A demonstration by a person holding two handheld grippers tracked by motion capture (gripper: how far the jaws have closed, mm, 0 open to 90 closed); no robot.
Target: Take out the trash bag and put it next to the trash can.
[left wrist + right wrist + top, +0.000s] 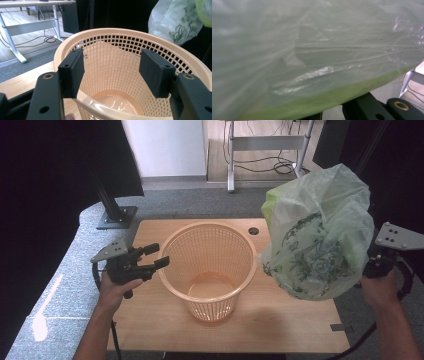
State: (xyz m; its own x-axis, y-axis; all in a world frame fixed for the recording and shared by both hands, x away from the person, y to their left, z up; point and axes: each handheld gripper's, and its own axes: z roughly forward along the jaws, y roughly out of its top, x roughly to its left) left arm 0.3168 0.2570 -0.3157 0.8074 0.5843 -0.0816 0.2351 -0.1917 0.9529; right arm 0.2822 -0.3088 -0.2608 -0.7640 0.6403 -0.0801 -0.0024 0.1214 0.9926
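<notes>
A peach mesh basket (210, 251) stands upright and empty in the middle of the wooden table (280, 320). My left gripper (159, 255) is open just left of its rim, touching nothing. In the left gripper view the open left gripper (113, 72) frames the near rim of the basket (120, 50), with the bag (175, 22) beyond. A crumpled translucent green plastic bag (320, 235) hangs in the air to the right of the basket, above the table's right edge. My right gripper (372, 262) holds it from the right, its jaws hidden behind the plastic. The bag (312, 50) lies close over the right gripper (337, 112).
A round cable hole (253, 231) sits in the table's far edge. A black stand base (117, 215) rests on the grey carpet at the far left. A white desk frame (265, 150) with cables stands farther back. Dark curtains hang on both sides.
</notes>
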